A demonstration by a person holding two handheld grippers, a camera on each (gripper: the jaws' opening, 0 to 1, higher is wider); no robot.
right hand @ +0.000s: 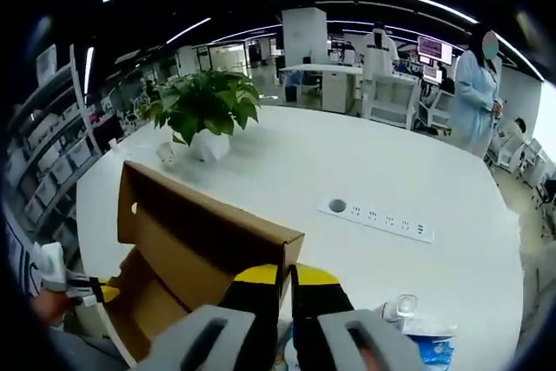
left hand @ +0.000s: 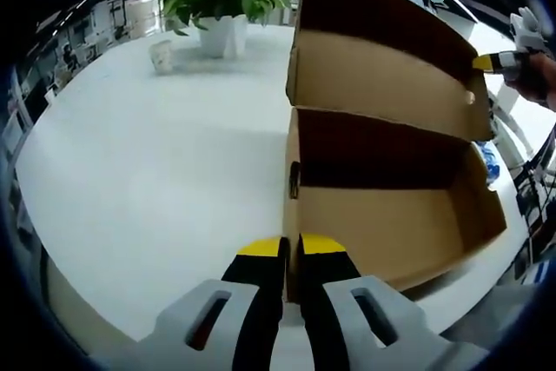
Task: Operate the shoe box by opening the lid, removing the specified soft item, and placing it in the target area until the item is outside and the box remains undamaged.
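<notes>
A brown cardboard shoe box (left hand: 391,223) stands open on the white table (left hand: 156,171), with its hinged lid (left hand: 382,76) raised upright. The part of the inside I see is bare cardboard, and the back is in shadow. My left gripper (left hand: 291,248) is shut on the box's near side wall, a yellow-tipped jaw on each face. My right gripper (right hand: 287,277) is shut on the lid's (right hand: 200,223) top edge. That right gripper (left hand: 483,62) appears at the lid's far corner in the left gripper view. The left gripper (right hand: 102,291) sits low beside the box in the right gripper view.
A potted plant (right hand: 204,110) and a small paper cup (right hand: 165,155) stand beyond the box. A white power strip (right hand: 375,215) lies mid-table. A clear bottle (right hand: 404,308) and blue packaging (right hand: 434,349) sit near my right gripper. A person (right hand: 476,93) stands beyond the table.
</notes>
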